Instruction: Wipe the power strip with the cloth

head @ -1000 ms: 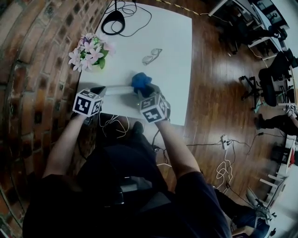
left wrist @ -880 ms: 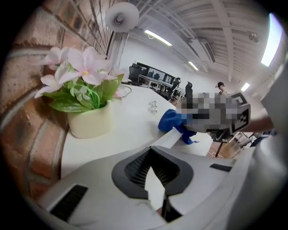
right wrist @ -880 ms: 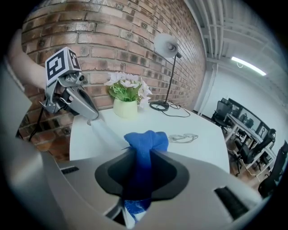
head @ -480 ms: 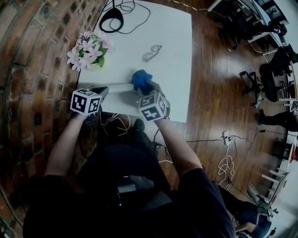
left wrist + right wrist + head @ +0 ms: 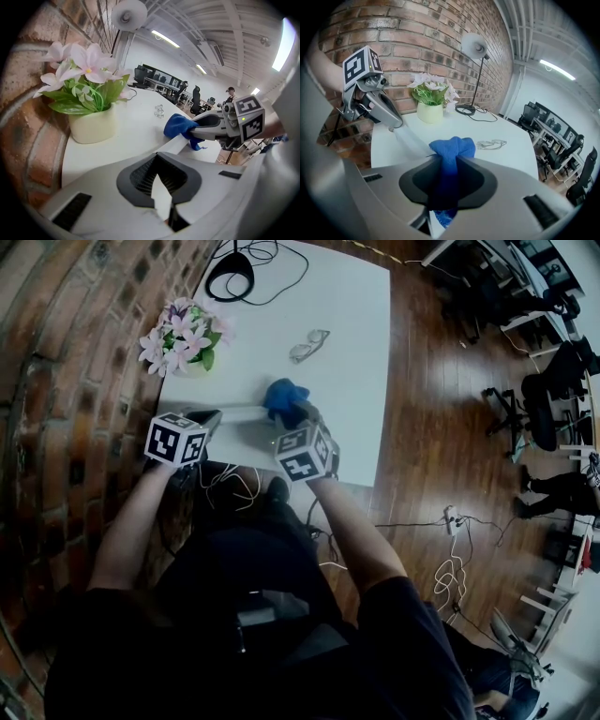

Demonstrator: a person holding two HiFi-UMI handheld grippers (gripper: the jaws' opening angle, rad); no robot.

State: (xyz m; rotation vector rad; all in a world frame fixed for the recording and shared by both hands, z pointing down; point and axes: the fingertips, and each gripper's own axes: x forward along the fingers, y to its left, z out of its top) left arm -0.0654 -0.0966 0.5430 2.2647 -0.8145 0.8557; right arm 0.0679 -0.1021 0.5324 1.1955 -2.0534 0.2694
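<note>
A white power strip [image 5: 240, 413] lies near the table's front edge. My left gripper [image 5: 212, 419] is shut on its left end, and the strip's white end shows between the jaws [image 5: 161, 199]. My right gripper [image 5: 293, 412] is shut on a bunched blue cloth [image 5: 284, 394], which rests on the strip's right end. In the right gripper view the cloth [image 5: 451, 151] fills the jaws, with the strip [image 5: 410, 136] running left to the left gripper [image 5: 378, 110]. The left gripper view shows the cloth [image 5: 180, 127] on the strip's far end [image 5: 180, 145].
A cream pot of pink flowers [image 5: 184, 339] stands at the table's left, by the brick wall. A pair of glasses [image 5: 307, 345] lies mid-table. A black lamp base with its cable [image 5: 231, 279] sits at the far end. Cables hang below the front edge [image 5: 234, 486].
</note>
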